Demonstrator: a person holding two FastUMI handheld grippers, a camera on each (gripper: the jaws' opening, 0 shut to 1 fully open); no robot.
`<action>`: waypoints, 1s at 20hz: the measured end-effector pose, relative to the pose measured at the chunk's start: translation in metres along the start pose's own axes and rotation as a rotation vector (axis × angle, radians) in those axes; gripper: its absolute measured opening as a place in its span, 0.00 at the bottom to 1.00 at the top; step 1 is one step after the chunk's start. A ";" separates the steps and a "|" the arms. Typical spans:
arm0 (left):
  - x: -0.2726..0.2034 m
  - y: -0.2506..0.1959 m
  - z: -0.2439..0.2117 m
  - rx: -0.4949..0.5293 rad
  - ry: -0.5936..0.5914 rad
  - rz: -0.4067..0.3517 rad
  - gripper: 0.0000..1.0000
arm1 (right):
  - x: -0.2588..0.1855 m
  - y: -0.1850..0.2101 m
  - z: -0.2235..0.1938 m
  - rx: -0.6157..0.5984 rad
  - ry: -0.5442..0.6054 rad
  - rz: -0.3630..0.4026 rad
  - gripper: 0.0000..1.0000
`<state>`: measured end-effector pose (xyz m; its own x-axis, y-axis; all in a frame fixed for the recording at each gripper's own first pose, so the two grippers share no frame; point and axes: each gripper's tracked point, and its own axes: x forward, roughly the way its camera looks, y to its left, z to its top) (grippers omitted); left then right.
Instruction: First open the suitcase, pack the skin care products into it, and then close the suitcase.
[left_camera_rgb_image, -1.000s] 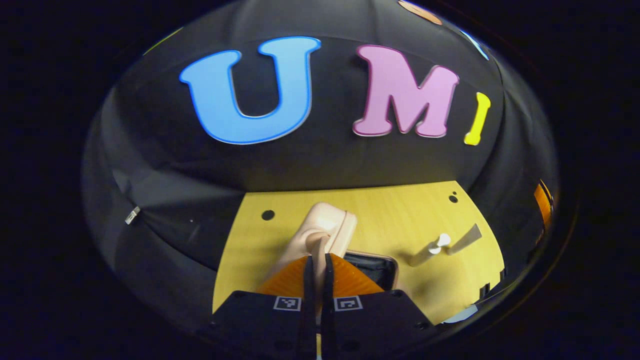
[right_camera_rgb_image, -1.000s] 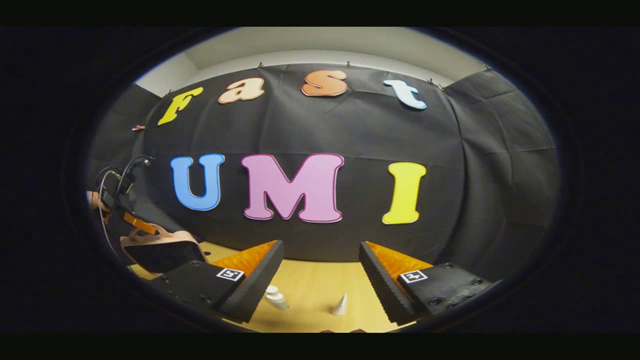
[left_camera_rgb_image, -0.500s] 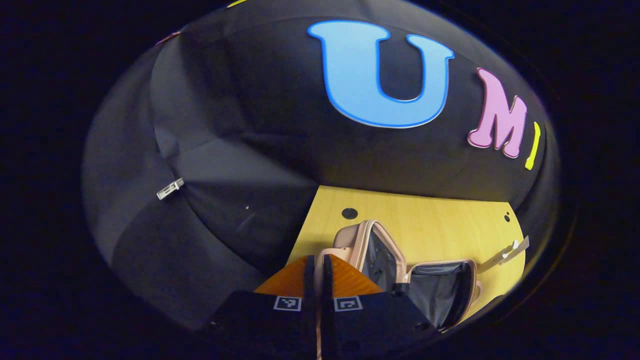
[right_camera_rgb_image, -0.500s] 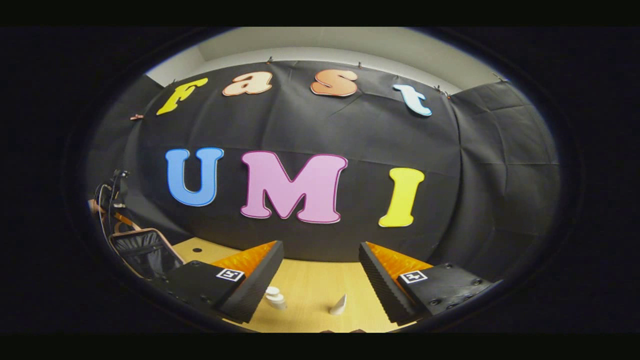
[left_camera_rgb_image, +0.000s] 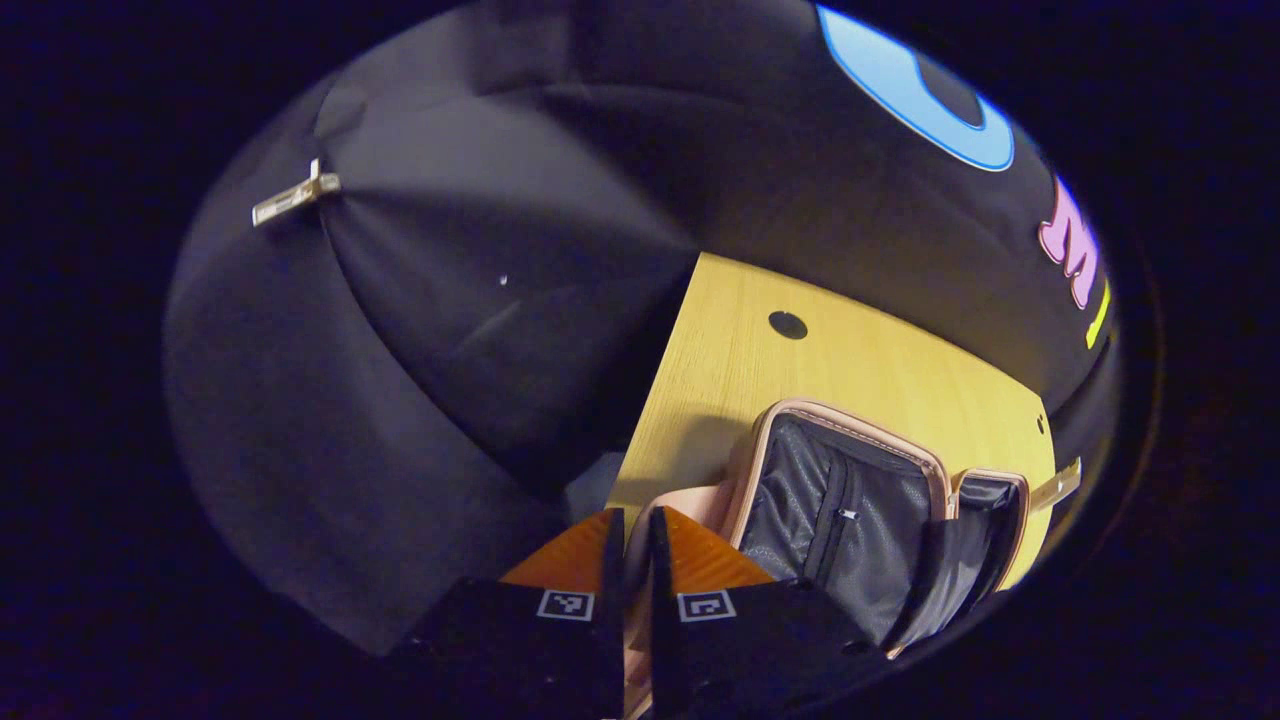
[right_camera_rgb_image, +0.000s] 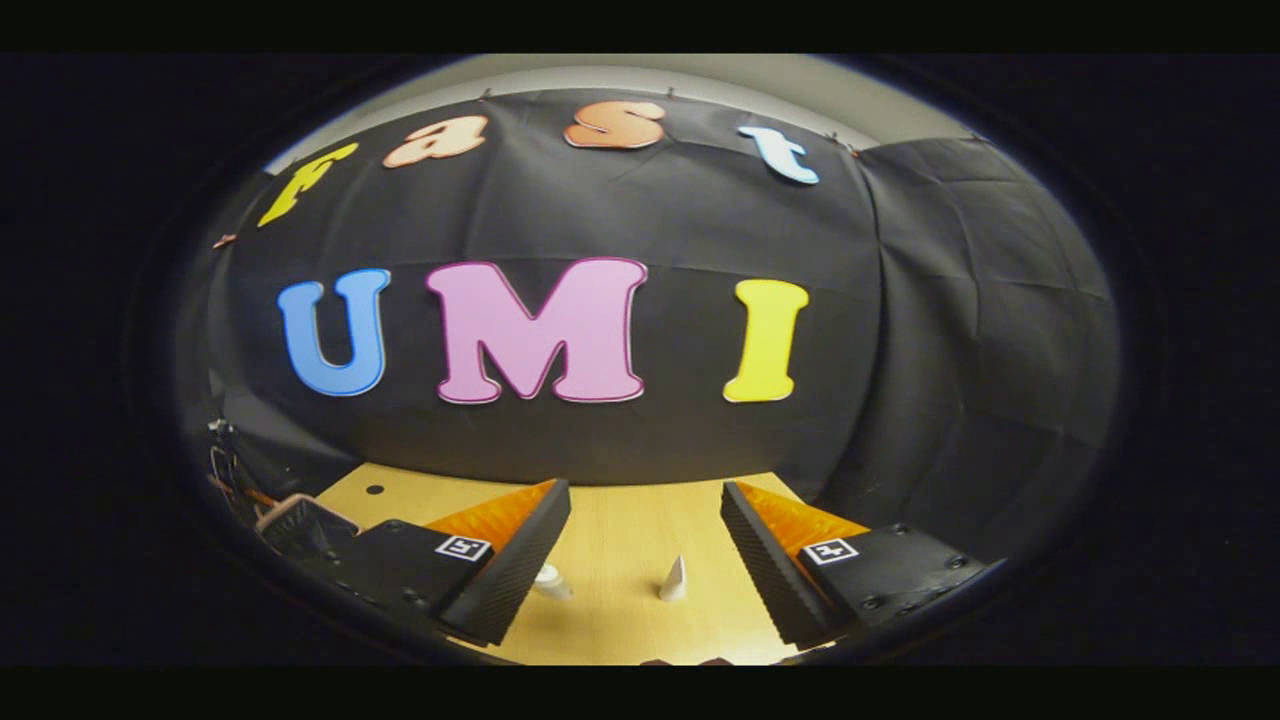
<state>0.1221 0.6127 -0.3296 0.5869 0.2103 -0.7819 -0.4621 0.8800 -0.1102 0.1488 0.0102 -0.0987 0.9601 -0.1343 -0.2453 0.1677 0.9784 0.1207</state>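
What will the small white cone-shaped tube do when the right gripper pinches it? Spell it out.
The cone-shaped tube stands upright on its wider end on the wooden table, so a sideways nudge would probably tip it. Its tapering sides might slide out of a pinch. It looks small, so likely light. The right gripper hangs open above it.

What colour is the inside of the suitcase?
The suitcase lining is dark grey, almost black, with a pale pink rim around it. The left gripper view shows it best.
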 end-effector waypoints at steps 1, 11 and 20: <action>0.008 0.003 -0.009 -0.026 0.022 0.006 0.16 | 0.000 -0.005 0.003 0.018 -0.007 -0.019 0.97; -0.035 -0.016 0.021 -0.107 -0.095 -0.045 0.90 | -0.010 -0.043 -0.023 0.075 0.021 -0.112 0.96; -0.214 -0.280 0.034 0.154 -0.617 -0.242 0.96 | 0.003 -0.055 -0.062 -0.068 0.009 -0.018 0.96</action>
<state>0.1489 0.3356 -0.1109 0.9548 0.1637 -0.2482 -0.1965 0.9739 -0.1133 0.1282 -0.0345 -0.1661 0.9549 -0.1511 -0.2556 0.1693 0.9843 0.0507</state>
